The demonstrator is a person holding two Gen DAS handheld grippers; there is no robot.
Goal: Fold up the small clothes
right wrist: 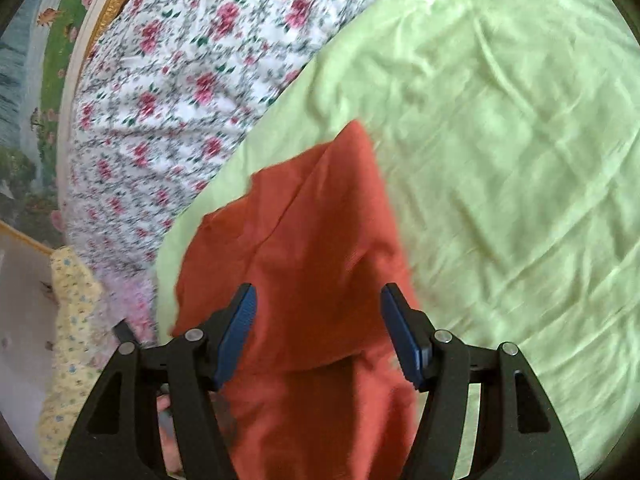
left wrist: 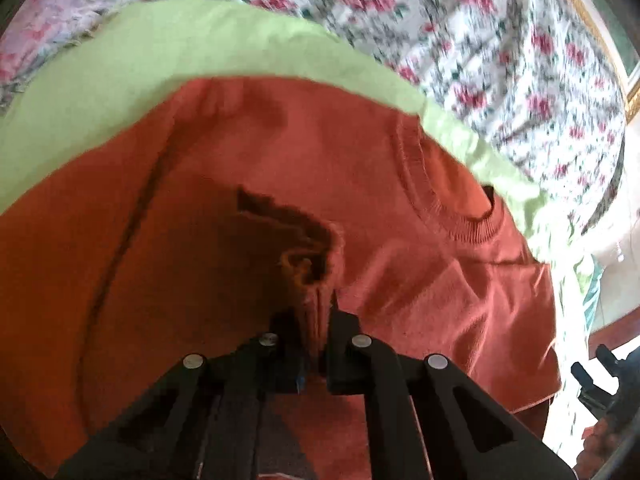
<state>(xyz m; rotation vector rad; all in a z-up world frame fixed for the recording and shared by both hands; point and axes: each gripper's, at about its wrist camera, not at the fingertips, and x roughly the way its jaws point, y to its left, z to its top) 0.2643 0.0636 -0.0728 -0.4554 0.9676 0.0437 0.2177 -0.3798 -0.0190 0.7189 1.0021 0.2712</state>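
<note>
My left gripper is closed together on a bunched fold of the rust-orange knit shirt; the cloth stands squeezed between the two black fingers. Only my left camera shows the ribbed round neckline of this shirt, up and to the right of the pinch, and one short sleeve that spreads toward the right edge. The shirt lies on a light green cloth, which itself lies on a white sheet with red flowers.

My right gripper stands wide apart, and its blue pads press on nothing. The orange shirt passes below and between them, with a pointed corner toward the green cloth. Only this camera shows how far the green cloth spreads to the right, and also a pale yellow garment with small flowers at the left, beside the flowered sheet. The pictures are a little blurred.
</note>
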